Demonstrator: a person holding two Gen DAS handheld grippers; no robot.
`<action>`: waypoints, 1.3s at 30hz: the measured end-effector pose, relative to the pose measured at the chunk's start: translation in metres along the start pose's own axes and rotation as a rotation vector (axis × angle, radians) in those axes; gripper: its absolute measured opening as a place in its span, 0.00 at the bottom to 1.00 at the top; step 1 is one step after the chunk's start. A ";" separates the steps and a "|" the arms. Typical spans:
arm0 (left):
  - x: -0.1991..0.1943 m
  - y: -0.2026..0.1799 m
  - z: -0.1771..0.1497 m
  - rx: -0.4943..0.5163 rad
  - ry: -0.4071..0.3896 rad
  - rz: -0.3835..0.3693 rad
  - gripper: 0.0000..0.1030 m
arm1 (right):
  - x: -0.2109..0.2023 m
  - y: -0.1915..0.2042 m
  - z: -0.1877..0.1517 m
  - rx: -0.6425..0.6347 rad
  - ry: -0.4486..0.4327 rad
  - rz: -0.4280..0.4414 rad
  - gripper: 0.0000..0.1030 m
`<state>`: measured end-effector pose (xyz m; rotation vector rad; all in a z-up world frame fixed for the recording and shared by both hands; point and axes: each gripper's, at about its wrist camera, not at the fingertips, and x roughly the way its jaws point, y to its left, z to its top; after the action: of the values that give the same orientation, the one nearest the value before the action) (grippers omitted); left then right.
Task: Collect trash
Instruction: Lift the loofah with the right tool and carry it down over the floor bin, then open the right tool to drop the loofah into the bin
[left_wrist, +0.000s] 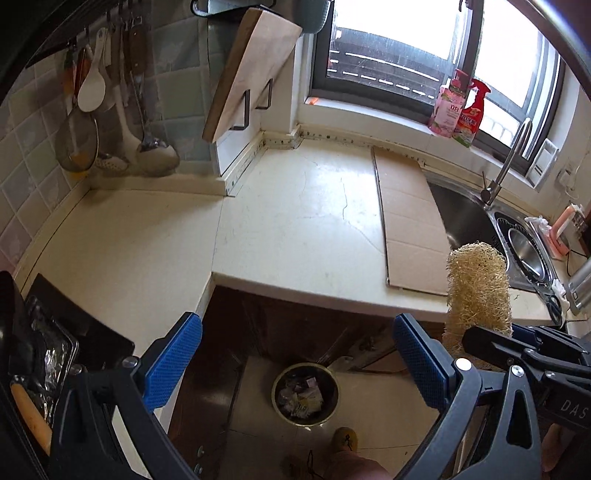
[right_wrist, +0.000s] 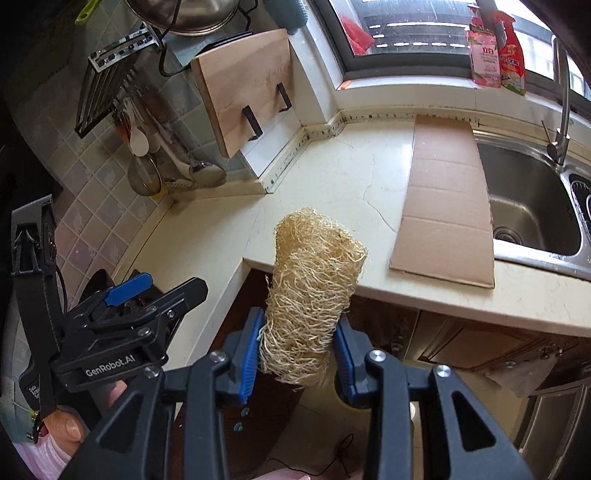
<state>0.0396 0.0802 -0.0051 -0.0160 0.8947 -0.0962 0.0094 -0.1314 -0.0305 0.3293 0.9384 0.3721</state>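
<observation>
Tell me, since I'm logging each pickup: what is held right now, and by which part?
The right gripper holds a loofah sponge by its lower end. The left gripper holds nothing.

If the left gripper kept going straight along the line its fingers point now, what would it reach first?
Most likely the trash bin on the floor. The left gripper is open and empty, and the bin sits between its fingers in the left wrist view, below the countertop edge. Nothing appears in between, though depth is hard to judge.
</observation>
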 end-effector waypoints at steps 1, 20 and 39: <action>0.006 0.002 -0.010 -0.008 0.013 0.017 0.99 | 0.005 -0.002 -0.007 0.007 0.014 0.006 0.36; 0.207 0.020 -0.165 -0.137 0.316 0.123 0.99 | 0.217 -0.095 -0.132 0.064 0.363 -0.056 0.36; 0.347 0.026 -0.266 -0.143 0.416 0.171 0.99 | 0.394 -0.166 -0.224 0.073 0.513 -0.120 0.44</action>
<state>0.0500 0.0819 -0.4431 -0.0541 1.3128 0.1291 0.0635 -0.0779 -0.5073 0.2453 1.4706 0.3167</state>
